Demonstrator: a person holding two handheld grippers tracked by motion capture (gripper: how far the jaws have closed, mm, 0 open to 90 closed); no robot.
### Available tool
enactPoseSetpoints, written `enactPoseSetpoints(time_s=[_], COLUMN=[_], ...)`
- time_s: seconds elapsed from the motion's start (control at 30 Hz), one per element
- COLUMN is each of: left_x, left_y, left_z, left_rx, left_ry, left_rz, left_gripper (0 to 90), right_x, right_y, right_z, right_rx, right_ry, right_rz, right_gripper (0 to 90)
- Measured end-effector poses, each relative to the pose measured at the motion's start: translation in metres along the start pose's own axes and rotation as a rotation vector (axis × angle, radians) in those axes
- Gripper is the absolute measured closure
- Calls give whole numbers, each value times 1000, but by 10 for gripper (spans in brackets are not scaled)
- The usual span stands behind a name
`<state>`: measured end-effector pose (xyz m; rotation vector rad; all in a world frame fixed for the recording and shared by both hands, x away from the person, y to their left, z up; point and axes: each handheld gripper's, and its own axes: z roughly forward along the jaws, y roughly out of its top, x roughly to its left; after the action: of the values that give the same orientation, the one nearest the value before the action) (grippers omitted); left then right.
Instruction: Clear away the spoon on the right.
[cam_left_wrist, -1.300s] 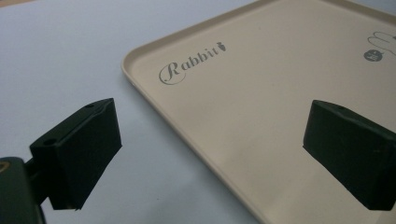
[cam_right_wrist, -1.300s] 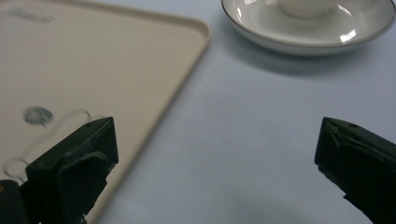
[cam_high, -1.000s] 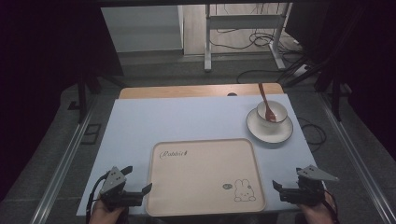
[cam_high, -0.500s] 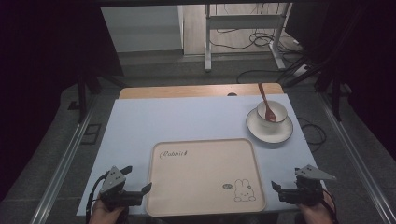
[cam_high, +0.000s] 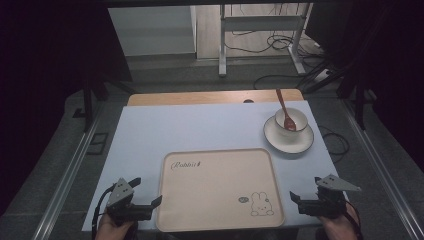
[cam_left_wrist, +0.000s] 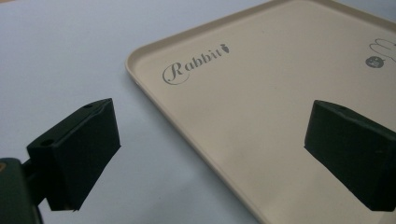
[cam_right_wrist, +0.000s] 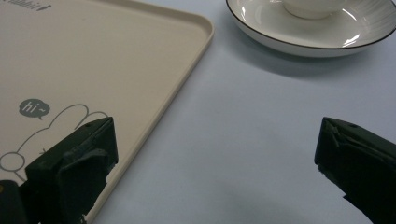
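- Pale blue covering is seen over the table, with a strip of bare wood left along the far edge; dark floor, cables and a metal stand are seen beyond.
- At the near left, the left gripper is held released, its jaws spread wide; in the left gripper view, 1 jaw is seen over the blue covering and the other over the tray, so the tray's left rim is straddled.
- The tray, beige and flat with a low raised rim, is laid at the middle of the near edge, between the 2 grippers; "Rabbit" is printed at its far left and a small rabbit drawing at its near right.
- At the near right, the right gripper is likewise held unclenched, with nothing between its jaws; in the right gripper view, 1 jaw is seen above the tray's right rim and the other above bare covering.
- The step in hand is judged to be a 2-sided grasp of the tray. It is best done if both grippers are lowered level, the rims are seated deep between the jaws, and both are closed together so the tray is not skewed.
- At the far right, well apart from the tray, a cup is stood on a saucer, and a reddish spoon is leaned in the cup.
- Counted: 2 grippers, 1 tray, 1 saucer, 1 cup, 1 spoon.
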<state>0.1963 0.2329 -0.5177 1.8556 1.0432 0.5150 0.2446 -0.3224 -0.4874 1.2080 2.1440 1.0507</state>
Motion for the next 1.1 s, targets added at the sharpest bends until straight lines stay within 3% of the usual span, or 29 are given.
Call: enactPoseSetpoints(time_s=[0.27, 0.5, 0.73, 1.1], left_x=[0, 1, 1, 2], left_y=[0, -1, -1, -2], left_z=[-1, -1, -2, -3], left_rx=[-8, -11, -20, -32], left_ry=[-4, -2, -7, -19], left_rz=[-4, -6, -7, -10], left_gripper=[29, 28, 28, 28], right_x=[-2, -1, 0, -6], right_y=[8, 18, 25, 50], right_z=[2, 1, 4, 10], right_rx=[-11, -62, -78, -117], right_ry=[25, 72, 93, 83], right_rz=[-8, -25, -30, -43], right_gripper=[0, 0, 0, 0])
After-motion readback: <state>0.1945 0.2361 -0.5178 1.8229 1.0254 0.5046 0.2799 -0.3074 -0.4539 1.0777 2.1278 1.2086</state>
